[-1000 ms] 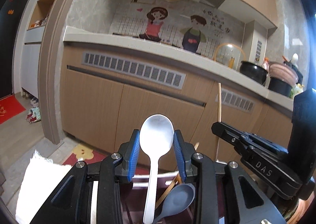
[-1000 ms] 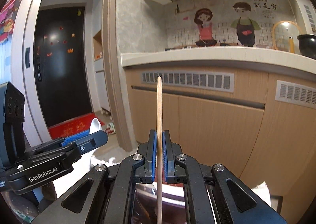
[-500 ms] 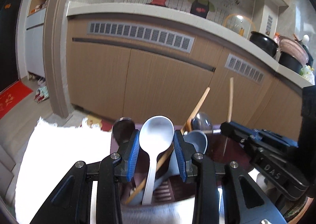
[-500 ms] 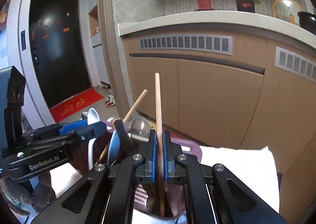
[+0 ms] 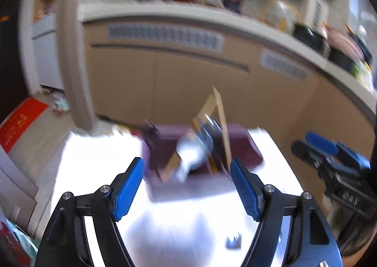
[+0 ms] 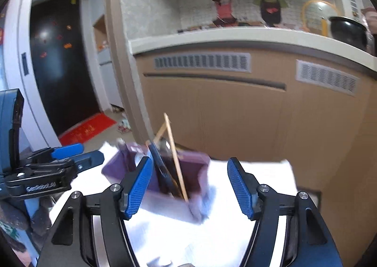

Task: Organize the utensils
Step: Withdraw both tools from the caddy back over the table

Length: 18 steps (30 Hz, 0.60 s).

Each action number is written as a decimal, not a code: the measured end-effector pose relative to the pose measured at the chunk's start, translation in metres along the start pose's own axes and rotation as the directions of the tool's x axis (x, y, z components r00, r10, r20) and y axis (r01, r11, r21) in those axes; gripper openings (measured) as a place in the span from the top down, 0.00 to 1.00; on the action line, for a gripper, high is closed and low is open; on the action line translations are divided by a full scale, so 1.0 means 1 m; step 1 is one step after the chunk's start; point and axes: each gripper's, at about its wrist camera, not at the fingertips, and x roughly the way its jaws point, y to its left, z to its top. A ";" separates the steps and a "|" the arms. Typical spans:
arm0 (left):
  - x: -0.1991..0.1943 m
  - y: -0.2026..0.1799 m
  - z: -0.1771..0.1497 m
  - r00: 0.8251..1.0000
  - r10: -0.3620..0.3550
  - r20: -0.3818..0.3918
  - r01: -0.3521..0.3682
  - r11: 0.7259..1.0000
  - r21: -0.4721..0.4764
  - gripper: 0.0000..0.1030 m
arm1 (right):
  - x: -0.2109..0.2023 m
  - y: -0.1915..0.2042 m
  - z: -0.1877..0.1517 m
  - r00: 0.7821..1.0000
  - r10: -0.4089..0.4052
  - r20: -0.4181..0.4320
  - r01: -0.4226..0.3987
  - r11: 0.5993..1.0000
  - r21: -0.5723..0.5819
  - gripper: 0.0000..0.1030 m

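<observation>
Kitchen, white cloth (image 6: 259, 172) | spoon (image 5: 188, 151) + chopstick (image 6: 175, 161) in holder (image 6: 195, 172) | both grippers (image 5: 187, 183) (image 6: 187, 187) wide open, empty | looks nearly done

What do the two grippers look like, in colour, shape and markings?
Both are black frames with silver screws and blue ribbed pads. The left gripper bears white "GenRobot.AI" lettering on its side, seen from the right wrist view; the right gripper bears "DAS". No cables or sleeves show.
</observation>
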 end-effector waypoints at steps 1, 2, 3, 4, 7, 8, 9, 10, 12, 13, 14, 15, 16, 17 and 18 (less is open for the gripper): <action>0.004 -0.008 -0.007 0.999 -0.012 -0.043 0.013 1.000 0.025 0.30 | -0.004 -0.001 -0.004 1.000 -0.014 -0.026 0.014 1.000 0.007 0.34; 0.009 -0.015 -0.015 0.997 -0.021 -0.076 0.025 0.999 0.046 0.30 | -0.007 -0.004 -0.011 0.997 -0.030 -0.065 0.031 0.999 0.015 0.34; 0.013 -0.021 -0.021 0.994 -0.031 -0.102 0.037 0.997 0.064 0.30 | -0.010 -0.007 -0.019 0.993 -0.052 -0.103 0.054 0.998 0.021 0.34; 0.019 -0.028 -0.029 0.990 -0.041 -0.132 0.053 0.995 0.087 0.30 | -0.012 -0.009 -0.028 0.987 -0.080 -0.141 0.084 0.996 0.022 0.34; 0.039 -0.052 -0.051 0.972 -0.068 -0.226 0.103 0.983 0.149 0.31 | -0.016 -0.019 -0.062 0.957 -0.146 -0.250 0.155 0.988 0.015 0.34; 0.047 -0.061 -0.058 0.963 -0.069 -0.259 0.116 0.979 0.168 0.31 | -0.017 -0.022 -0.073 0.948 -0.163 -0.275 0.172 0.985 0.009 0.34; 0.052 -0.069 -0.064 0.957 -0.067 -0.281 0.122 0.975 0.184 0.31 | -0.020 -0.026 -0.086 0.938 -0.180 -0.296 0.190 0.982 0.006 0.34; 0.056 -0.075 -0.070 0.952 -0.064 -0.301 0.130 0.971 0.203 0.32 | -0.022 -0.030 -0.098 0.929 -0.194 -0.316 0.206 0.978 0.007 0.34; 0.062 -0.086 -0.079 0.944 -0.051 -0.326 0.136 0.960 0.244 0.32 | -0.030 -0.038 -0.117 0.919 -0.193 -0.345 0.216 0.976 0.028 0.34; 0.065 -0.091 -0.084 0.941 -0.042 -0.337 0.138 0.954 0.266 0.33 | -0.033 -0.043 -0.125 0.916 -0.187 -0.354 0.216 0.976 0.041 0.34; 0.068 -0.096 -0.090 0.937 -0.029 -0.349 0.139 0.946 0.293 0.34 | -0.037 -0.047 -0.134 0.915 -0.183 -0.361 0.217 0.975 0.055 0.33; 0.070 -0.100 -0.093 0.934 -0.017 -0.356 0.137 0.940 0.312 0.38 | -0.041 -0.051 -0.141 0.913 -0.183 -0.364 0.220 0.973 0.062 0.33; 0.071 -0.103 -0.099 0.931 -0.001 -0.365 0.132 0.933 0.334 0.42 | -0.045 -0.053 -0.148 0.912 -0.186 -0.366 0.224 0.972 0.064 0.33; 0.074 -0.106 -0.104 0.925 0.017 -0.379 0.128 0.926 0.354 0.43 | -0.047 -0.054 -0.153 0.911 -0.188 -0.366 0.227 0.972 0.064 0.32; 0.076 -0.105 -0.107 0.921 0.032 -0.389 0.122 0.924 0.364 0.45 | -0.049 -0.055 -0.158 0.911 -0.188 -0.367 0.227 0.972 0.065 0.32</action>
